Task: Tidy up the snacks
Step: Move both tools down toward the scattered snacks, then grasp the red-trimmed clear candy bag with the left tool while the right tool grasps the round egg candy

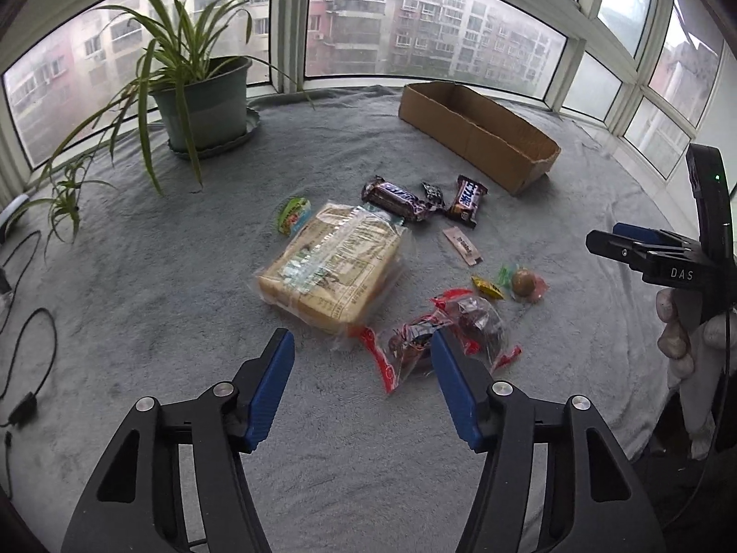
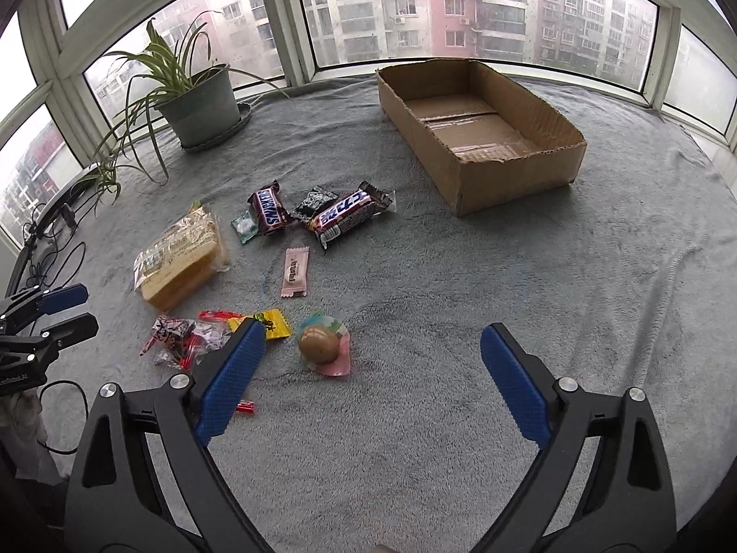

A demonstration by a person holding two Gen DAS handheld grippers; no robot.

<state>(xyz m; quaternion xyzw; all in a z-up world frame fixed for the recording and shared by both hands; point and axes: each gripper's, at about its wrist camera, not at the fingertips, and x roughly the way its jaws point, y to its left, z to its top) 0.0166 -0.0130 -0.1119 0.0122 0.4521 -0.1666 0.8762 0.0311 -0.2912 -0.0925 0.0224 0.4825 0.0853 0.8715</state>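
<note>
The snacks lie scattered on a grey fleece blanket (image 2: 460, 299) that covers the surface. A clear-wrapped pack of sliced cake (image 1: 329, 265) lies at the left of the heap. Behind it are two Snickers bars (image 2: 351, 214), a small dark packet (image 2: 315, 200) between them, and a pink sachet (image 2: 294, 273) in front. Nearer lie a red-trimmed clear packet (image 1: 442, 336), a yellow candy (image 2: 271, 322) and a wrapped brown egg (image 2: 320, 345). An open cardboard box (image 2: 506, 170), with nothing inside, stands well apart behind and to the right.

The left hand-held gripper (image 1: 364, 359) hovers over the near edge of the heap, its jaws partly spread with nothing gripped; its right pad overlaps the red-trimmed packet in the left wrist view. The right hand-held gripper (image 2: 373, 350) hangs wide open and holds nothing, with the egg just inside its left pad. A potted spider plant (image 1: 202, 97) stands by the window (image 2: 368, 4).
</note>
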